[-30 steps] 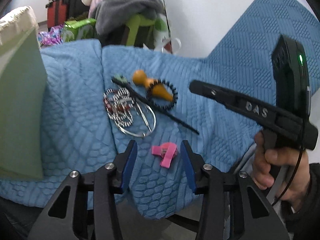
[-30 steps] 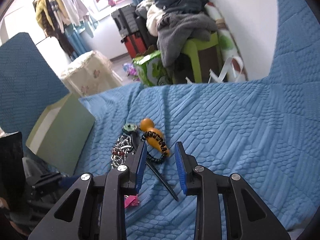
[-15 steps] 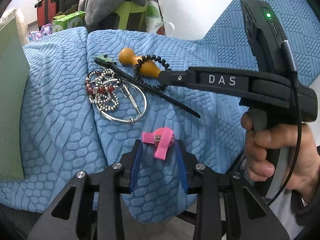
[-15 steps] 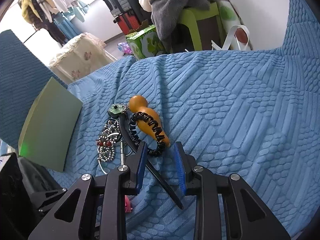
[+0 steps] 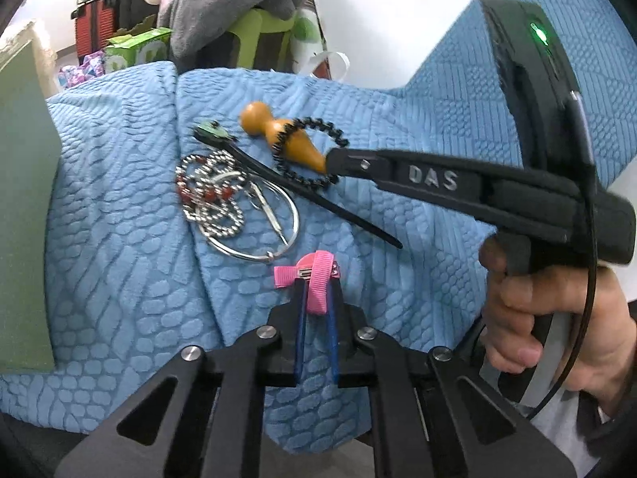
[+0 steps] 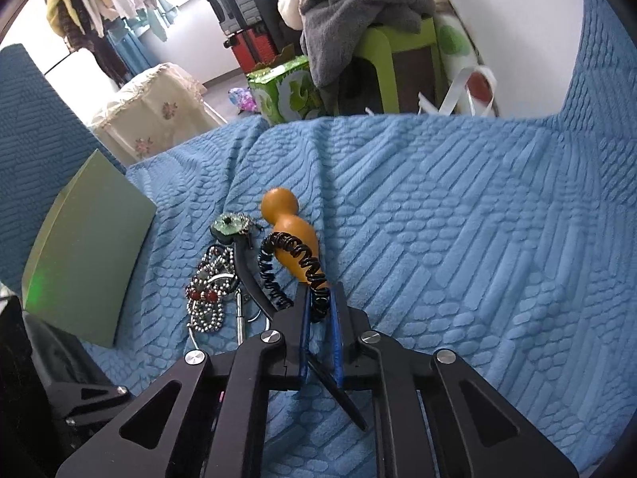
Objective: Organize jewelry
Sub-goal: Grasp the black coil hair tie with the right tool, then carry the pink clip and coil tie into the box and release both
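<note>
Left gripper (image 5: 317, 298): jaws closing narrowly on the tail of the pink ribbon hair clip (image 5: 314, 275), clip lying on the blue textured cover (image 5: 119, 279) just ahead of the fingertips. Right gripper (image 6: 320, 298): jaws pinching the near end of the black beaded bracelet (image 6: 294, 263), with the pointed tip of the orange gourd-shaped piece (image 6: 292, 235) sitting at the jaw mouth; bracelet looping around the gourd. Lying alongside, to the left: black hair stick (image 5: 294, 195) with green ornament head (image 6: 231, 225), passing under the right gripper. Further left: silver ball chain with red beads (image 5: 211, 199) piling on a silver ring bangle (image 5: 278, 235). Standing at the far left edge: pale green box (image 6: 87, 247). Right hand (image 5: 549, 318) gripping the black handle
</note>
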A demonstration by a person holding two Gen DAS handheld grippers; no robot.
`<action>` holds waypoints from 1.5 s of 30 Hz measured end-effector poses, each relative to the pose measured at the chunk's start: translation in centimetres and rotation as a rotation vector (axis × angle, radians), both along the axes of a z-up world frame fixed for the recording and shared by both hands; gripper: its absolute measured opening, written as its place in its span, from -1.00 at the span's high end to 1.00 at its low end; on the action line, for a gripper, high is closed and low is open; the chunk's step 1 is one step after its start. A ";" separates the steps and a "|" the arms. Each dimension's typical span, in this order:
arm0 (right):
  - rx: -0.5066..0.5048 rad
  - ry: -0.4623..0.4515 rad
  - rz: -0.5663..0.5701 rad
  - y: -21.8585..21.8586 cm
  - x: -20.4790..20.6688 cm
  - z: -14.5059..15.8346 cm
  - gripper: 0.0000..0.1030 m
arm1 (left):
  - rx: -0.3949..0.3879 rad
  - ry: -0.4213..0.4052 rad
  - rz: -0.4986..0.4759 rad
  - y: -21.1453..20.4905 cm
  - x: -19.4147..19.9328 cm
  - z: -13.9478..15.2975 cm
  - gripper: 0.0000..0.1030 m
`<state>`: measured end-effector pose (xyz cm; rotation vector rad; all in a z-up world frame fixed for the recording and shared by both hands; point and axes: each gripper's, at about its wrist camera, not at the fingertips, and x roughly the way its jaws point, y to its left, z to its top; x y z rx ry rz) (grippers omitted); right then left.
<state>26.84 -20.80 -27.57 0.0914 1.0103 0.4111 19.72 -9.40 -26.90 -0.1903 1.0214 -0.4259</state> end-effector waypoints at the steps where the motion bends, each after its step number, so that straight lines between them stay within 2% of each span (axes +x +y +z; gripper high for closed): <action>1: 0.003 0.000 -0.001 0.0 -0.1 0.1 0.86 | -0.007 0.001 0.011 0.3 0.0 0.1 0.82; 7: -0.024 -0.020 -0.015 0.2 -0.8 0.7 0.86 | -0.017 -0.004 0.046 1.6 -0.1 0.6 0.82; 12: -0.079 -0.102 -0.031 0.3 -1.6 2.1 0.86 | -0.042 -0.024 0.080 2.9 0.2 1.4 0.82; 16: -0.072 -0.136 -0.055 0.1 -2.1 3.1 0.86 | -0.038 -0.026 0.095 3.7 0.4 2.0 0.82; 21: -0.055 -0.104 -0.086 -0.2 -3.6 3.8 0.86 | -0.046 -0.041 0.124 4.6 0.6 2.6 0.82; 23: -0.078 -0.097 -0.090 0.1 -4.4 3.8 0.86 | -0.033 -0.039 0.156 5.1 0.6 2.6 0.82; 25: -0.129 -0.100 -0.075 0.8 -5.4 3.7 0.86 | -0.036 -0.027 0.164 5.5 0.7 2.5 0.82; 31: -0.119 -0.030 -0.117 0.7 -6.4 3.1 0.86 | -0.024 -0.024 0.156 5.9 0.8 3.1 0.82; 39: -0.074 -0.036 -0.153 1.5 -7.0 6.3 0.86 | 0.018 -0.096 0.156 7.7 0.3 8.6 0.82; 43: -0.060 -0.085 -0.146 3.0 -7.1 9.6 0.86 | 0.014 -0.209 0.168 9.6 -1.0 13.4 0.82; 45: -0.052 -0.127 -0.140 3.9 -7.2 11.9 0.86 | 0.003 -0.237 0.181 10.6 -1.4 15.4 0.82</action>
